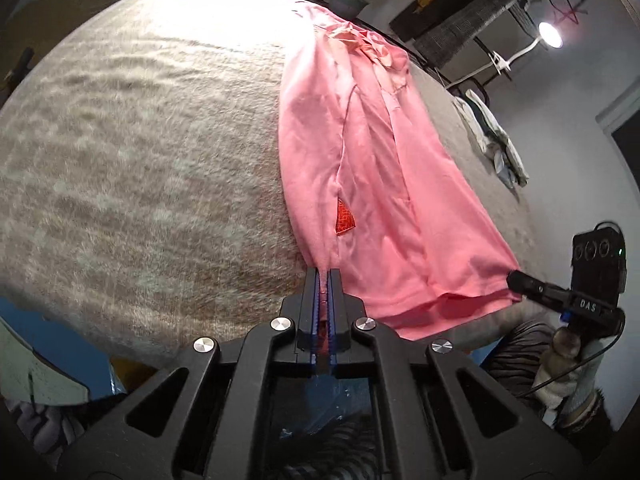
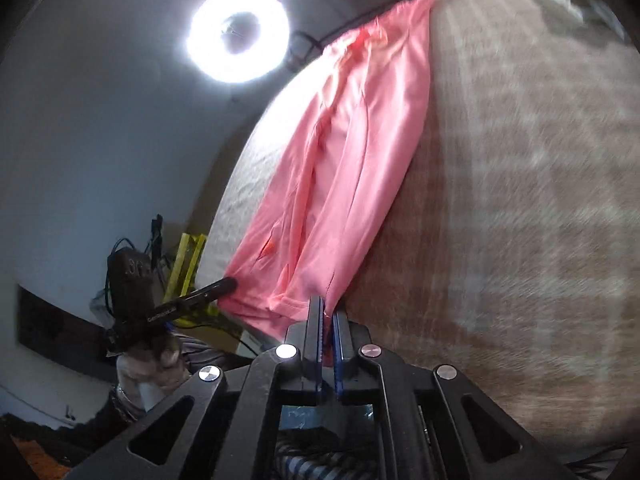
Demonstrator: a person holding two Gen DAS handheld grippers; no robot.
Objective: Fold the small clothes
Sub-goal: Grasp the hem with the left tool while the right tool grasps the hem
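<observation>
A pink shirt point(image 1: 384, 160) lies lengthwise on a beige fuzzy blanket point(image 1: 140, 140), folded in along its sides, with a small red label near the hem. My left gripper point(image 1: 323, 274) is shut on the hem's near left corner, pink cloth pinched between its blue pads. At the hem's other corner my right gripper point(image 1: 514, 278) grips the fabric too. In the right wrist view the shirt point(image 2: 352, 152) stretches away, my right gripper point(image 2: 326, 306) is shut on its hem corner, and the left gripper point(image 2: 228, 283) holds the far corner.
A heap of pale clothes point(image 1: 494, 136) lies on the blanket's far right. A ring light point(image 2: 238, 34) glows beyond the far edge. A yellow frame point(image 2: 186, 264) stands by the wall. A gloved hand point(image 1: 568, 364) holds the right gripper.
</observation>
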